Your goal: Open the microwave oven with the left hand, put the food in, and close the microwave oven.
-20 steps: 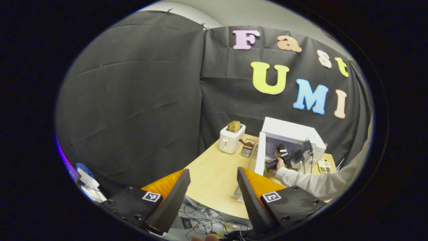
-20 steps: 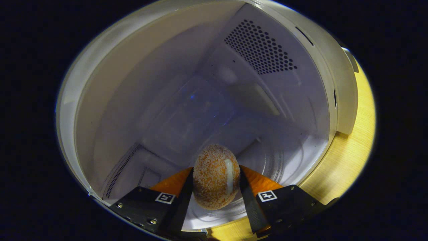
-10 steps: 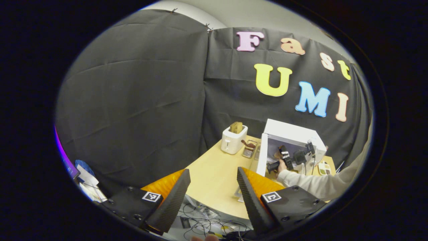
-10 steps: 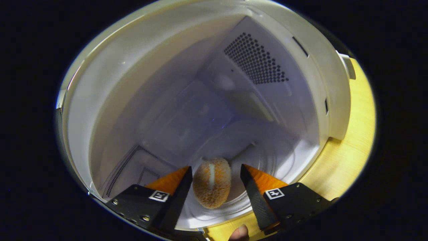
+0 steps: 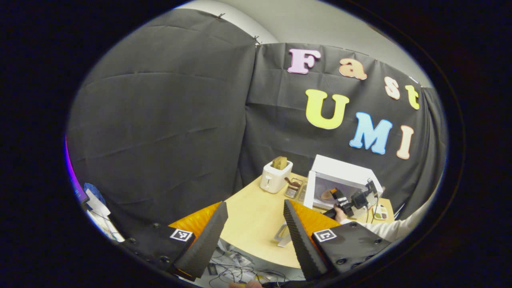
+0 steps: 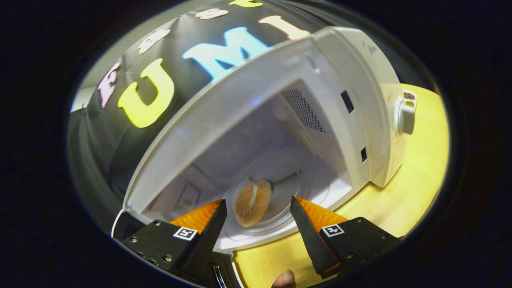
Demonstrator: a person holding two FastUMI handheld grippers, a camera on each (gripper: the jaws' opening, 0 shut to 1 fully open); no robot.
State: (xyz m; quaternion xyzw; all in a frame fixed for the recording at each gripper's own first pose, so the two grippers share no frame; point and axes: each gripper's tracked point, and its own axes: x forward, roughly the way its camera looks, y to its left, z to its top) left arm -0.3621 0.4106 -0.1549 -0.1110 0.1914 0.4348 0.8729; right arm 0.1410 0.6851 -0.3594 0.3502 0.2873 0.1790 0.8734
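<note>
The white microwave stands open. The food, a round crumb-coated orange ball, lies on the glass turntable inside it. My right gripper is open just outside the cavity's front edge, with the ball beyond its fingertips and apart from them. From the left gripper view, the microwave is far off on the table with its door swung out to the left, the food visible inside, and the right gripper in front of it. My left gripper is open and holds nothing.
A white toaster with toast and a small wire rack stand left of the microwave on the light wooden table. Cables lie below the table's near edge. The microwave's knob sticks out on its right panel.
My right gripper opened, left the food on the turntable and pulled back out of the microwave. My left gripper drew farther away from the table.
</note>
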